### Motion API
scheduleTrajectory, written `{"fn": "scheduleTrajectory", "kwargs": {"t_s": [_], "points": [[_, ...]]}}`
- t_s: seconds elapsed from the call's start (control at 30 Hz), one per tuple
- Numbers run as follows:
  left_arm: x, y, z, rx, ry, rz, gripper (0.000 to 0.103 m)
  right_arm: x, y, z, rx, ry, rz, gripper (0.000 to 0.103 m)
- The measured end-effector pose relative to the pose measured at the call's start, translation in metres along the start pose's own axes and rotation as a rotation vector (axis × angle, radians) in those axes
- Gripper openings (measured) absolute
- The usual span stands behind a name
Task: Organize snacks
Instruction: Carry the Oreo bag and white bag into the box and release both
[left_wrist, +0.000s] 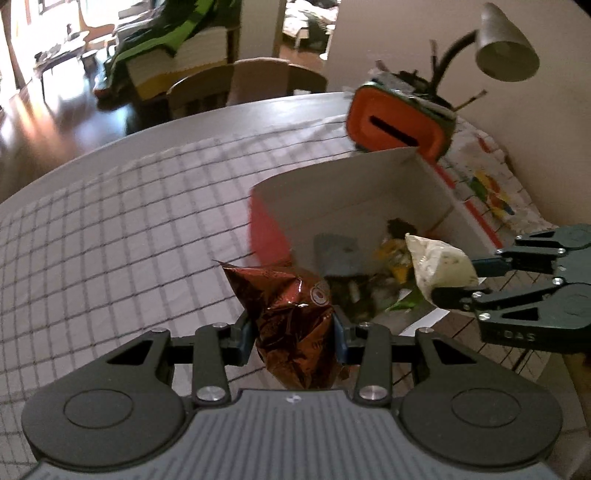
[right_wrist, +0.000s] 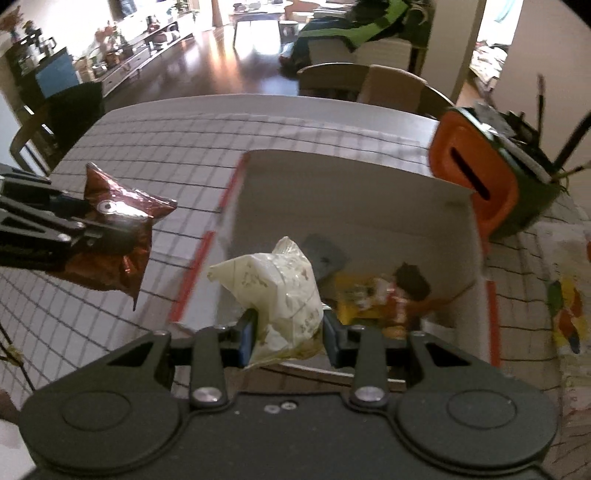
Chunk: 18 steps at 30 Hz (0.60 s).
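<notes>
Both tools share one build. The left gripper (left_wrist: 294, 334) has matte black linkage arms with triangular cut-outs, round silver screw heads at the pivots, blue pads on its fingers (left_wrist: 245, 338) and a grey ribbed plate with two round black housings nearest the camera. The right gripper (right_wrist: 289, 338) matches it, though its near plate is plain black; faint lettering marks its side.
</notes>
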<state>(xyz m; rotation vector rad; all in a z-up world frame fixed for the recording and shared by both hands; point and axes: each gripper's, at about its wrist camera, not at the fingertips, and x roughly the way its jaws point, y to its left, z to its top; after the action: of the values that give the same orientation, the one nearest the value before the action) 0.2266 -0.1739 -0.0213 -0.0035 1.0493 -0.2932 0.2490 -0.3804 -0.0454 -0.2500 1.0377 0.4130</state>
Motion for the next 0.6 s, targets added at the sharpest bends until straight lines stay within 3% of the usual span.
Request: {"fn": "scheduleTrajectory", "kwargs": {"t_s": [0.4, 0.6], "points": [[0.06, -0.059, 0.036, 0.036, 0.073, -0.069, 0.04, 0.027, -0.072, 0.001, 0.054, 0.033, -0.098, 0.036], [0.089, -0.08, 0.042, 0.051, 0.104, -0.042, 0.04, 0.043, -0.081, -0.001, 0.054, 0.053, -0.095, 0.036]]}}
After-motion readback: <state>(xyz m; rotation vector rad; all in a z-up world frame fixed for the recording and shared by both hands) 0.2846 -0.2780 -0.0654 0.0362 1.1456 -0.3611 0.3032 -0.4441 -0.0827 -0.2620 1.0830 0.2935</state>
